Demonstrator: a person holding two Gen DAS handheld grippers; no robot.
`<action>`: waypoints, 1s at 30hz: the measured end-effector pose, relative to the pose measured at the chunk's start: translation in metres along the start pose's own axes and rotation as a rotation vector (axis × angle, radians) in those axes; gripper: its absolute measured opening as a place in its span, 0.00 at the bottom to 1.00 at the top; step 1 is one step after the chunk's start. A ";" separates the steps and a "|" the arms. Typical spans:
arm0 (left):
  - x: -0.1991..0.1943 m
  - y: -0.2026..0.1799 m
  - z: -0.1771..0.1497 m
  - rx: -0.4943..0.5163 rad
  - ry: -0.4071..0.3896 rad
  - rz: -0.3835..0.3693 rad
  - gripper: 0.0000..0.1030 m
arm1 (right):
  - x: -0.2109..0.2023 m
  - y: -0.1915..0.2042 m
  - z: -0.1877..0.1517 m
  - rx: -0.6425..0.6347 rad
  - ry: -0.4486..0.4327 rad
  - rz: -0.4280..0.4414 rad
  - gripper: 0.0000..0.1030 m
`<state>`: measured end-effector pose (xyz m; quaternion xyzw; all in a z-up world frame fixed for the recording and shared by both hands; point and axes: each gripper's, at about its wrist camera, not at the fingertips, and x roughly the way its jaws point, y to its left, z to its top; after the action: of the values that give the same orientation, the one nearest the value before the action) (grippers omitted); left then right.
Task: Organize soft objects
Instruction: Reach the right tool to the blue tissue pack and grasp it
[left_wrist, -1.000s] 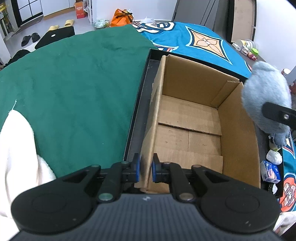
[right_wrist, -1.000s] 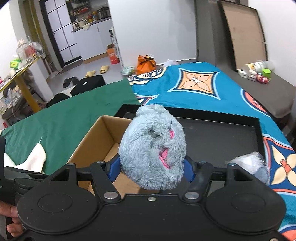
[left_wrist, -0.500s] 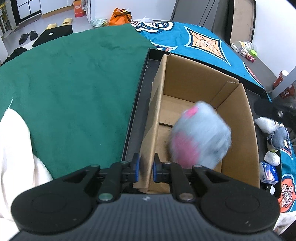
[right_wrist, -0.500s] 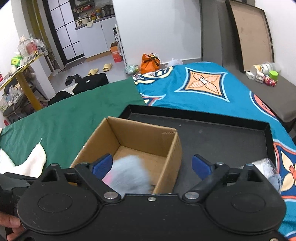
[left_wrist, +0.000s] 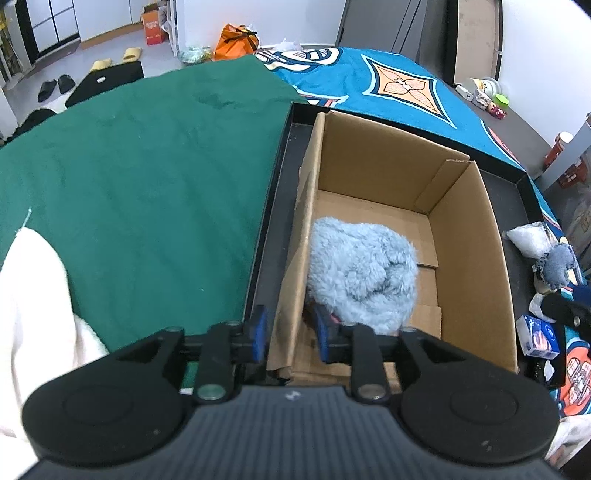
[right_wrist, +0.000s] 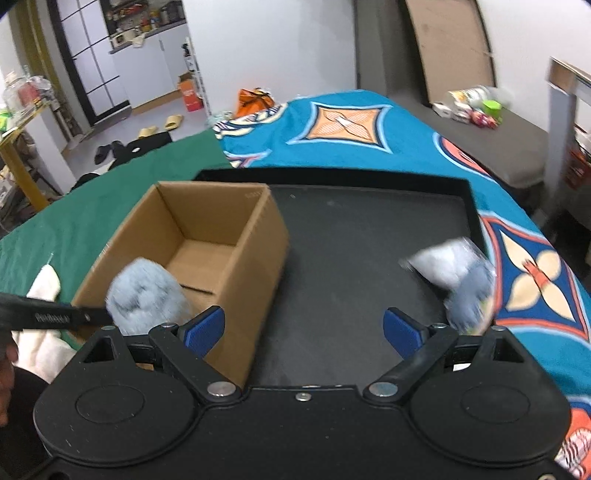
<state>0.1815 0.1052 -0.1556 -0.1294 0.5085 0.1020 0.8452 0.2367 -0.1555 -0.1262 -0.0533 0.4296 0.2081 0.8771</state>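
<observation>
A fluffy light-blue plush (left_wrist: 364, 273) lies inside the open cardboard box (left_wrist: 476, 236), at its near left corner; it also shows in the right wrist view (right_wrist: 146, 295). My left gripper (left_wrist: 290, 334) straddles the box's near left wall with its jaws a little apart, no longer pinching it. My right gripper (right_wrist: 303, 330) is wide open and empty above the black tray (right_wrist: 354, 236), right of the box (right_wrist: 236, 254). A small grey-white soft toy (right_wrist: 458, 273) lies at the tray's right edge; it also shows in the left wrist view (left_wrist: 554, 258).
A white towel (left_wrist: 29, 295) lies on the green cloth (left_wrist: 147, 166) at the left. A small blue-and-white packet (left_wrist: 539, 338) lies right of the box. A patterned blue cloth (right_wrist: 351, 129) covers the far side.
My right gripper opened and dropped the blue plush into the box, then swung right over the tray. My left gripper's jaws have parted a little from the box wall.
</observation>
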 end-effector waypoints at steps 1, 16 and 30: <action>-0.001 -0.001 0.000 0.006 -0.004 0.002 0.32 | -0.001 -0.002 -0.003 0.005 0.001 -0.007 0.90; -0.015 -0.022 -0.005 0.115 -0.071 0.026 0.54 | -0.009 -0.053 -0.045 0.154 0.019 -0.081 0.81; -0.009 -0.041 -0.009 0.218 -0.045 0.088 0.57 | 0.017 -0.090 -0.066 0.262 0.081 -0.122 0.92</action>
<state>0.1825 0.0627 -0.1468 -0.0121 0.5025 0.0859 0.8602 0.2348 -0.2499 -0.1881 0.0274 0.4840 0.0942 0.8696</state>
